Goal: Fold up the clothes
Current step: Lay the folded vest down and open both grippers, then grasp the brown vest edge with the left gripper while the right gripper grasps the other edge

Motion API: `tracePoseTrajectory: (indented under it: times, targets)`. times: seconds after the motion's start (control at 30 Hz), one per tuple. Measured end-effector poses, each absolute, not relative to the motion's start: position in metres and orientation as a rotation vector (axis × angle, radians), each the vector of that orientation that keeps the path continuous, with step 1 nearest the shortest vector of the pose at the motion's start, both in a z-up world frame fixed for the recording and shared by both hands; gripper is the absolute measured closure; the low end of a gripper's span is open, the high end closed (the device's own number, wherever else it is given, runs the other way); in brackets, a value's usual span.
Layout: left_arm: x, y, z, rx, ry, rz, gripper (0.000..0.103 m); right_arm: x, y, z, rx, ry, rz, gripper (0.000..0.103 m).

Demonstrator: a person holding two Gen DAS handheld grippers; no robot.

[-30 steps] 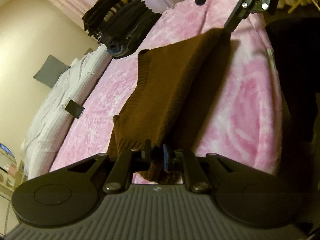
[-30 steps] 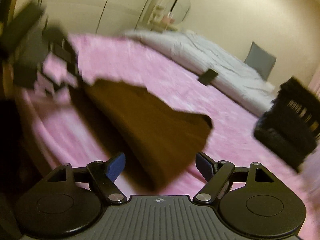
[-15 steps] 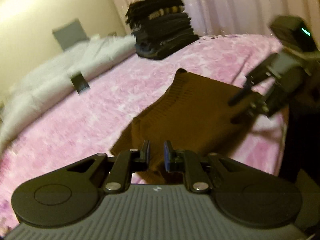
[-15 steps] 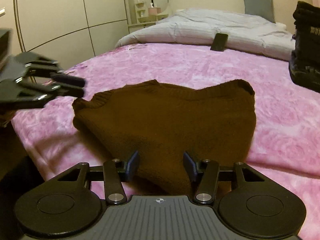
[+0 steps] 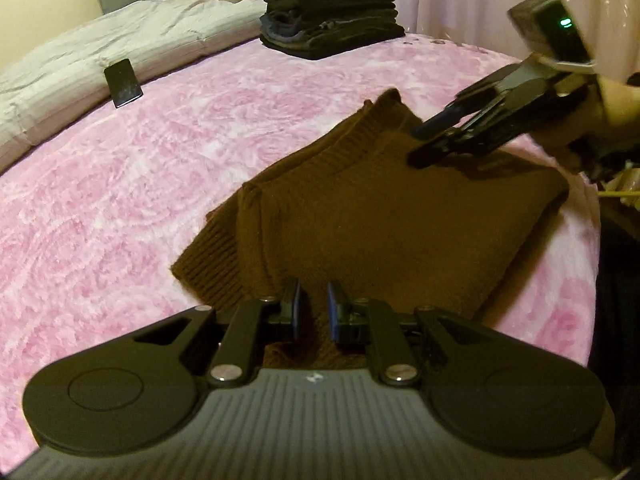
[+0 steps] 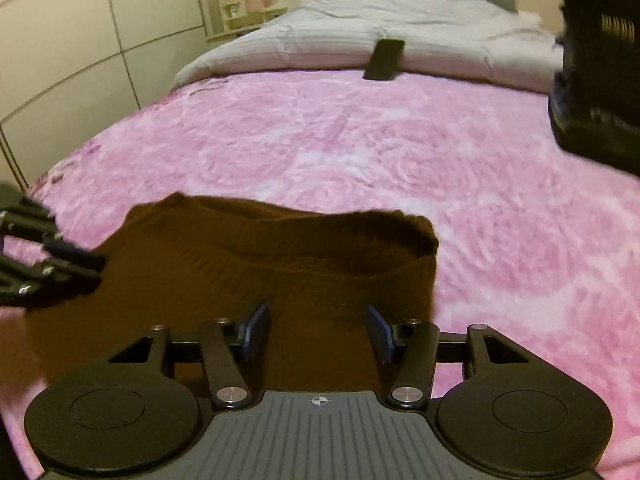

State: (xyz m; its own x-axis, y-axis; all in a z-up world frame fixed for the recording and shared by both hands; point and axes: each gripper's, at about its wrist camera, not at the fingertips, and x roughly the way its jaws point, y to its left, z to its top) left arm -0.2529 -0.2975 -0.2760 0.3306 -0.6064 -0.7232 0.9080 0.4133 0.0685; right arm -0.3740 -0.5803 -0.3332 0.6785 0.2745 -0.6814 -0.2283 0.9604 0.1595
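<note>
I have the brown ribbed knit sweater [image 5: 380,216] doubled over on the pink plush bed [image 5: 120,200], my left gripper [image 5: 313,312] jaws narrowly parted at its near edge, right gripper [image 6: 316,332] jaws wide above it, so I judge squaring or another fold is due.

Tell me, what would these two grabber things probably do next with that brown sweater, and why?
Probably lift the folded brown sweater toward the stack of dark folded clothes. It lies folded on the pink blanket, the left gripper has narrow jaws over its near edge, and the right gripper is open above it.
</note>
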Motion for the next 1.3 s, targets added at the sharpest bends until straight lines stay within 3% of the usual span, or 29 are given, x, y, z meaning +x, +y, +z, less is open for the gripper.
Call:
tracePoseTrajectory:
  times: [0.07, 0.13, 0.2, 0.3, 0.63, 0.67, 0.73, 0.77, 0.8, 0.97, 1.23, 1.3]
  targets:
    - [-0.248, -0.296, -0.275, 0.488, 0.697, -1.053, 0.091, -0.381, -0.583, -0.325, 0.067, 0.759, 0.285, 0.050]
    - [-0.238, -0.290, -0.265, 0.406, 0.710, -1.042, 0.084, -0.388, -0.585, -0.317, 0.068, 0.742, 0.286, 0.050]
    - [-0.220, -0.284, -0.257, 0.312, 0.705, -0.983, 0.054, -0.397, -0.586, -0.311, 0.061, 0.717, 0.282, 0.049]
    - [-0.189, -0.285, -0.255, 0.228, 0.746, -0.952, 0.053, -0.397, -0.585, -0.306, 0.044, 0.684, 0.287, 0.037]
    - [-0.121, -0.310, -0.288, 0.254, 0.939, -1.057, 0.052, -0.351, -0.548, -0.307, -0.264, 0.642, 0.482, 0.034]
    - [-0.123, -0.311, -0.287, 0.269, 0.932, -1.067, 0.052, -0.344, -0.543, -0.308, -0.301, 0.641, 0.516, 0.027]
    - [-0.128, -0.312, -0.287, 0.288, 0.917, -1.100, 0.071, -0.329, -0.535, -0.311, -0.356, 0.646, 0.573, 0.025]
    - [-0.132, -0.313, -0.286, 0.298, 0.898, -1.120, 0.089, -0.322, -0.532, -0.314, -0.375, 0.652, 0.596, 0.025]
    - [-0.140, -0.315, -0.283, 0.346, 0.854, -1.114, 0.099, -0.315, -0.528, -0.316, -0.393, 0.659, 0.623, 0.025]
    - [-0.182, -0.317, -0.275, 0.550, 0.624, -1.108, 0.102, -0.294, -0.518, -0.328, -0.476, 0.728, 0.739, 0.025]
    - [-0.200, -0.308, -0.264, 0.577, 0.446, -1.160, 0.102, -0.269, -0.530, -0.338, -0.471, 0.862, 0.804, 0.025]
    - [-0.203, -0.309, -0.261, 0.593, 0.405, -1.179, 0.103, -0.267, -0.533, -0.340, -0.445, 0.866, 0.824, 0.040]
